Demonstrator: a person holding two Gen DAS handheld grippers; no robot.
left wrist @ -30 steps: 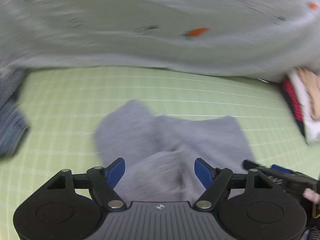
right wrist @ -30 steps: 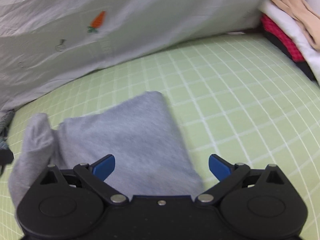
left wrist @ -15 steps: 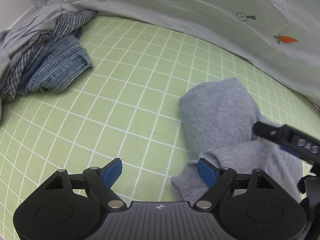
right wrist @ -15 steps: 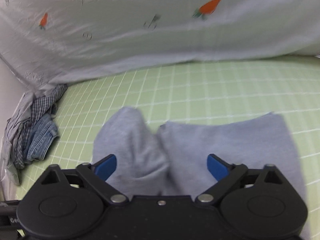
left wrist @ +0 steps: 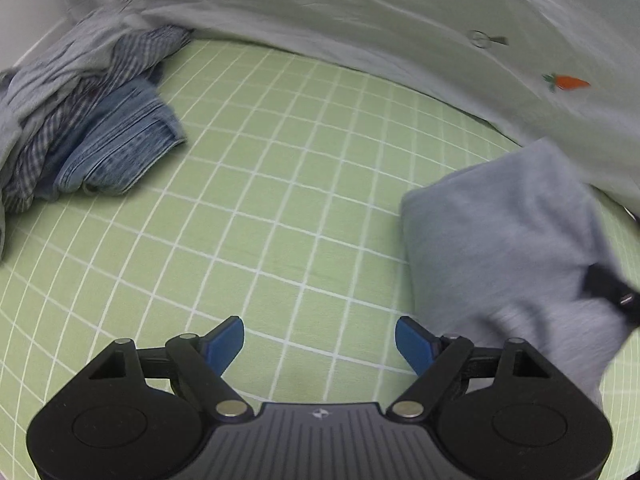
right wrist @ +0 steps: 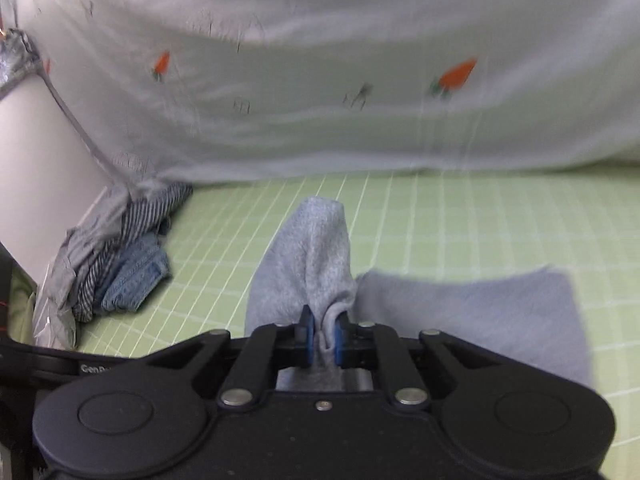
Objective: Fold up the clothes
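Grey knit garment [right wrist: 312, 264] fills the lower middle of my right wrist view, soft and heathered, one bunched fold pinched between the blue pads of my right gripper [right wrist: 322, 340], whose jaws have just been closing on it. Its other part lies flat toward the lower right on the green gridded mat [right wrist: 480, 216]. In my left wrist view it [left wrist: 508, 248] sits at the right edge, blurred. My left gripper [left wrist: 319, 343] stands wide over bare mat, holding nothing. Open grid stretches across the middle; a heap of jeans and striped cloth [left wrist: 100, 136] crowds the upper left, and a pale carrot-print sheet [left wrist: 400, 20] borders the top.
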